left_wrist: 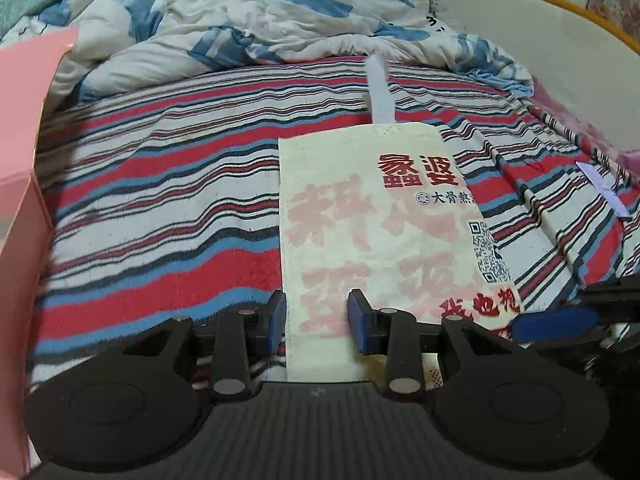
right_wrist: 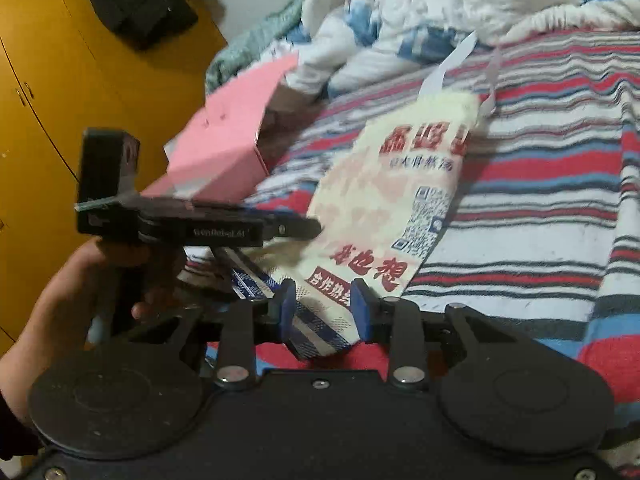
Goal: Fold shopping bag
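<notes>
Left wrist: both jaws part-open astride shopping bag (left_wrist: 372,232), pink box (left_wrist: 20,208) beside

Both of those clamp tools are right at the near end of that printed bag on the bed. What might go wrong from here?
Two risks, I think. The shopping bag lies on a soft striped sheet, so pulling its end could drag and skew the fold. Also, the left gripper and right gripper both straddle the near edge with open jaws; an uneven bite may let the thin fabric slip. The white handle trails loose and could stick out.
</notes>
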